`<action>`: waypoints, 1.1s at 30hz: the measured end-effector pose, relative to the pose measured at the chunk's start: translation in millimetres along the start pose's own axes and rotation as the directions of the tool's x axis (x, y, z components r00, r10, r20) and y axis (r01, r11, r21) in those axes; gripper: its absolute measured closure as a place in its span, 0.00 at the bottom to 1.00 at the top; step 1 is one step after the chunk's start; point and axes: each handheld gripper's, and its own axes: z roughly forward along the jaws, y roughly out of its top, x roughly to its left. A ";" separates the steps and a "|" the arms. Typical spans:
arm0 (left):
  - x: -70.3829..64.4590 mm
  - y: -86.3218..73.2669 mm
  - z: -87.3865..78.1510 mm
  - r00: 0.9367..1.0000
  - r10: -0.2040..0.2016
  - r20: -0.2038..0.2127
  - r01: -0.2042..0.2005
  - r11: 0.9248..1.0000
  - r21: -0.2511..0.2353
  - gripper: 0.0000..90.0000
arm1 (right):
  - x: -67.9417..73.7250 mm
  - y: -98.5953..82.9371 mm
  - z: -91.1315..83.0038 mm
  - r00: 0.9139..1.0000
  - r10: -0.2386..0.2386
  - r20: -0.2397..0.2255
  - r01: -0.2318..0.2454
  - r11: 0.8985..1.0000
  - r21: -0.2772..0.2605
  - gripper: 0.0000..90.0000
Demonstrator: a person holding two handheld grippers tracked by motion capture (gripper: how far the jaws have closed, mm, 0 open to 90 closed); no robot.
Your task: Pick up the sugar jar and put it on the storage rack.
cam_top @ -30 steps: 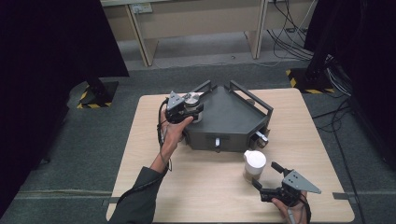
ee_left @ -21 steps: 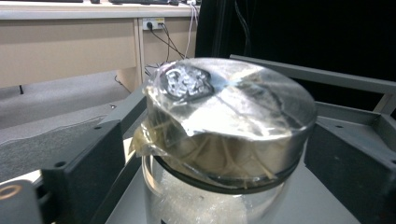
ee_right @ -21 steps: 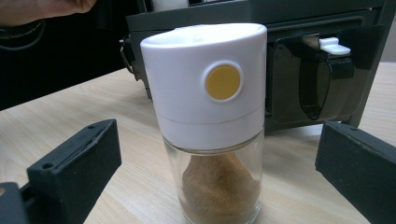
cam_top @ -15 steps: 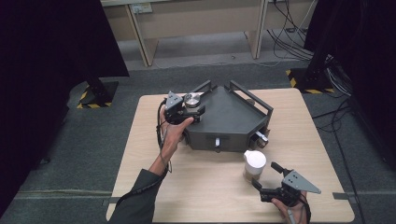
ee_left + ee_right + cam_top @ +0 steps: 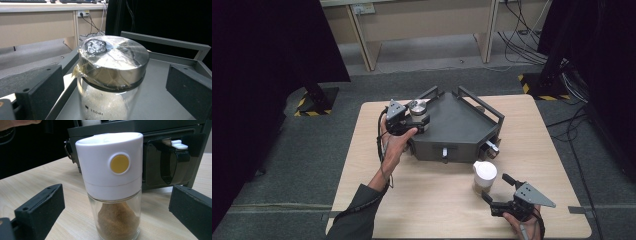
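On the counter (image 5: 372,165) in the high view, one dark grey tray-topped stand (image 5: 457,127) sits at the middle, and the left tongs (image 5: 412,120) are at its ten o'clock corner, jaws spread on either side of a single steel-lidded glass jar (image 5: 418,114) that stands upright on the tray. At five o'clock from the stand, one white-capped jar (image 5: 484,176) stands upright on the bare wood, and the right tongs (image 5: 498,192) sit just beyond it toward five o'clock, released, jaws pointing back at it toward eleven o'clock. In the left gripper view, the steel-lidded glass jar (image 5: 112,75) stands dead ahead at twelve o'clock between the two black jaws; they are parted and appear clear of the glass on both sides. Its long axis is vertical, it holds white grains, and crumpled film lies over the lid. In the right gripper view, the white-capped jar (image 5: 112,182) likewise stands at twelve o'clock, upright, brown powder in its glass base and one yellow button on the cap, with both jaws wide apart and clear of it; the stand (image 5: 170,157) rises behind. Each hand is nearest its own jar, so I judge the next move to be a straight closing of the jaws. Count: two jars, two tongs, one stand.
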 end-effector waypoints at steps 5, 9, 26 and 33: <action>1.2 -3.4 -5.9 1.000 -0.010 0.010 0.010 1.000 -0.008 0.01 | -0.1 -0.1 0.0 1.000 0.000 0.000 0.000 1.000 -0.001 0.01; 2.3 -8.8 -16.3 1.000 -0.005 0.025 0.006 1.000 -0.012 0.01 | -0.1 -0.1 0.1 1.000 0.002 0.000 -0.002 1.000 0.000 0.01; -4.6 -25.5 -45.2 0.997 0.001 0.075 -0.001 1.000 -0.004 0.01 | 0.0 -0.1 0.3 1.000 0.002 -0.002 -0.002 1.000 0.001 0.01; -9.3 -31.8 -56.0 0.995 0.002 0.097 0.000 1.000 -0.014 0.01 | 0.0 -0.1 0.3 1.000 0.003 -0.002 -0.003 1.000 0.000 0.01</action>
